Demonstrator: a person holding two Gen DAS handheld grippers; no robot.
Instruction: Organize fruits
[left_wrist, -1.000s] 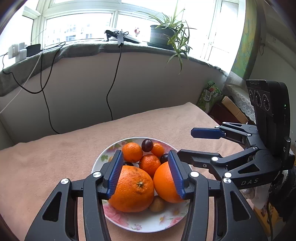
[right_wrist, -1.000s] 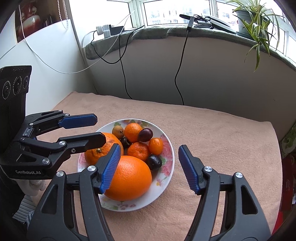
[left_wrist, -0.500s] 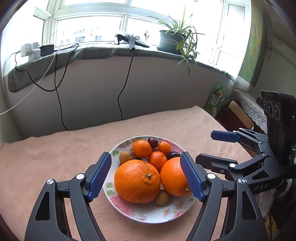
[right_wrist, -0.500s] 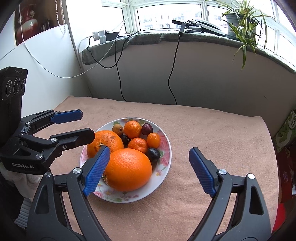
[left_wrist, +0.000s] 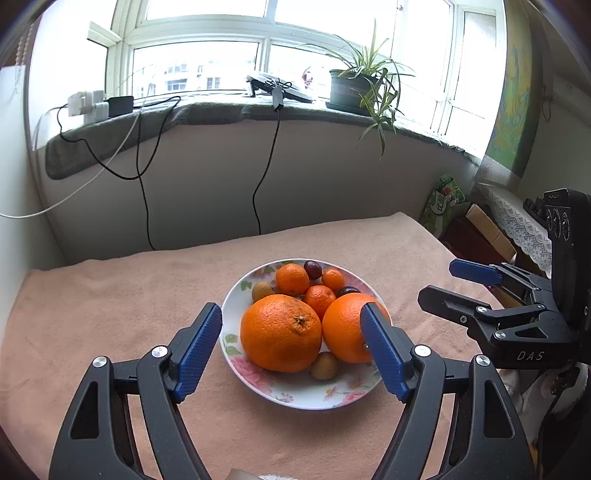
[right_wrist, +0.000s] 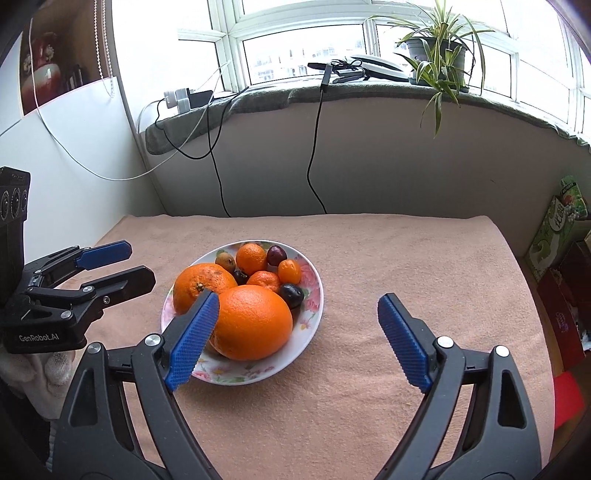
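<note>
A flowered white plate (left_wrist: 295, 398) (right_wrist: 236, 378) on the pink cloth holds two big oranges, a rough one (left_wrist: 280, 339) (right_wrist: 201, 280) and a smooth one (left_wrist: 343, 332) (right_wrist: 253, 321). Behind them lie small mandarins (left_wrist: 291, 278), dark plums (right_wrist: 276, 254) and little yellow-brown fruits (left_wrist: 324, 370). My left gripper (left_wrist: 290, 314) (right_wrist: 140, 263) hangs open just short of the plate, its pads clear of the rough orange. My right gripper (right_wrist: 298, 301) (left_wrist: 439, 280) is open too; its left pad overlaps the oranges in the picture, and nothing is held.
The pink-covered table (right_wrist: 406, 258) ends at a grey wall under a windowsill (left_wrist: 221, 114) with chargers, hanging cables (left_wrist: 266, 177) and a potted plant (left_wrist: 351, 88). Boxes and a green packet (right_wrist: 557, 229) stand past the table's right edge. A white wall closes the left side.
Both grippers' jaws have widened and both have drawn back from the plate. The two big oranges stay in the plate, which now shows whole in both views.
</note>
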